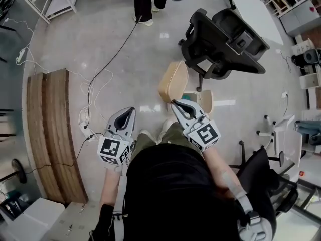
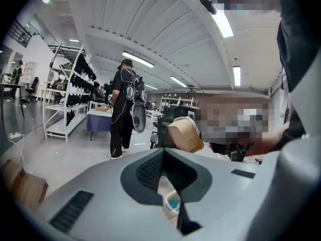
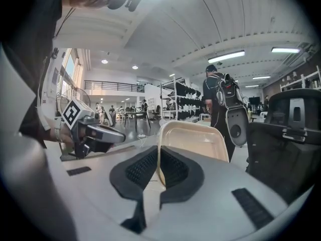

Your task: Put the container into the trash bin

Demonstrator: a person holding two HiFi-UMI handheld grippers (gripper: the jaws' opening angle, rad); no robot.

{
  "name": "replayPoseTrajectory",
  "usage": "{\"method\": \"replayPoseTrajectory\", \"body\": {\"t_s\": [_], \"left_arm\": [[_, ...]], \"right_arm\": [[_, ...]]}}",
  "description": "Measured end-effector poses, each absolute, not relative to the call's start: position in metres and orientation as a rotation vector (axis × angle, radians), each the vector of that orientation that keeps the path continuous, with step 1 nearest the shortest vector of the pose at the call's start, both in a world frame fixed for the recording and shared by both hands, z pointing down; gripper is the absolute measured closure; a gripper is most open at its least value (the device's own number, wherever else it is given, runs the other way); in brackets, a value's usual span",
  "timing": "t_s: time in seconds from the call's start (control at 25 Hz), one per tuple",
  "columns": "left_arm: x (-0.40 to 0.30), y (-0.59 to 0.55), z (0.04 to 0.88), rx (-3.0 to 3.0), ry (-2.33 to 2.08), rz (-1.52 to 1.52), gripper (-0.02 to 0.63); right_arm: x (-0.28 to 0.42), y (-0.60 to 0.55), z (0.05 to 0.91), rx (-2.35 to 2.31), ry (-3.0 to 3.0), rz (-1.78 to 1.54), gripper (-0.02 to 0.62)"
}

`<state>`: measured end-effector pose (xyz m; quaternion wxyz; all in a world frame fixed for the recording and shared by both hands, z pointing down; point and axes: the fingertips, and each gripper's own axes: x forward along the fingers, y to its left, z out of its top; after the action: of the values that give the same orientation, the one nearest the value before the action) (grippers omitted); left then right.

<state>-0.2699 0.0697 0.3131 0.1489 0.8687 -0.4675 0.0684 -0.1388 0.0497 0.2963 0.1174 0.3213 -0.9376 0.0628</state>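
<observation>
over on the left a curved wooden board is lying along the floor, with a black cable trailing past it toward a standing person farther off; neither is sitting in the way. the left gripper is hanging with its jaws pressed together on nothing, seemingly just keeping clear of the job. next to it the beige container is hanging in the air, tipped on its side. the right gripper is pinching one thin wall of it between closed jaws, an edge grip that i'd guess is meant to let it fall cleanly once released. the trash bin is sitting on the floor just beside and below the container, near the holder's feet, so the drop is looking close. to the right a black office chair is crowding near the bin, and its base is looking like the one thing the container could snag on.
</observation>
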Motion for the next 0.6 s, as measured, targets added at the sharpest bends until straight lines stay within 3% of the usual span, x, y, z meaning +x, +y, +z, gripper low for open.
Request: {"method": "replayPoseTrajectory", "body": {"t_s": [0.6], "left_arm": [[-0.131,0.004,0.326,2.621,-1.048,0.415,0.598]], "right_arm": [[0.002,0.02,0.369,1.095,-2.617,0.405,0.565]]}}
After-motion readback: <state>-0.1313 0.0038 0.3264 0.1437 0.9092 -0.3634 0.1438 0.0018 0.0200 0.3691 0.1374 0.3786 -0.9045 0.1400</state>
